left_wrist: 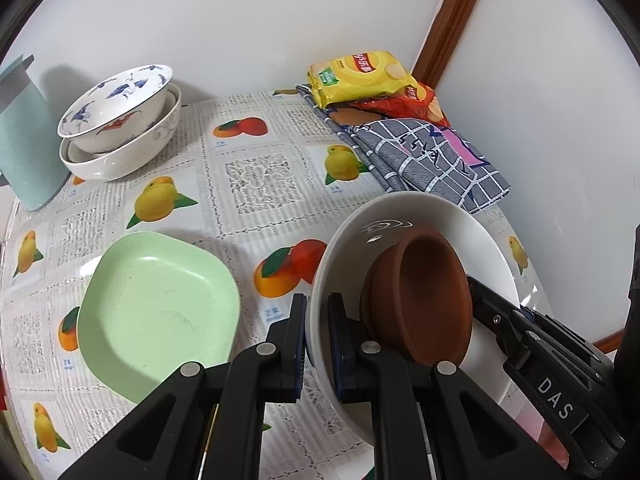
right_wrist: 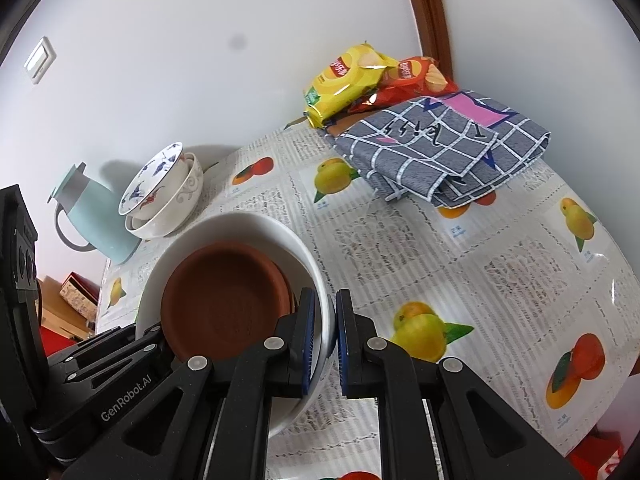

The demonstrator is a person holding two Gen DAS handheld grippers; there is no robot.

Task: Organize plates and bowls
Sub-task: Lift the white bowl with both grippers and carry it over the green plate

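Observation:
A large white bowl (left_wrist: 404, 216) holds a brown clay dish (left_wrist: 424, 296) and is lifted above the table. My left gripper (left_wrist: 318, 340) is shut on the bowl's left rim. My right gripper (right_wrist: 325, 344) is shut on its right rim (right_wrist: 320, 312); the brown dish (right_wrist: 224, 300) leans inside the bowl (right_wrist: 240, 228). A pale green square plate (left_wrist: 156, 316) lies on the table left of the bowl. Two stacked patterned bowls (left_wrist: 116, 120) stand at the back left, and also show in the right wrist view (right_wrist: 164, 196).
A teal kettle (left_wrist: 24, 144) stands at the far left by the stacked bowls. A folded grey checked cloth (left_wrist: 432, 156) and yellow and red chip bags (left_wrist: 360, 76) lie at the back right. The fruit-print tablecloth (left_wrist: 256, 176) covers the table, with walls behind it.

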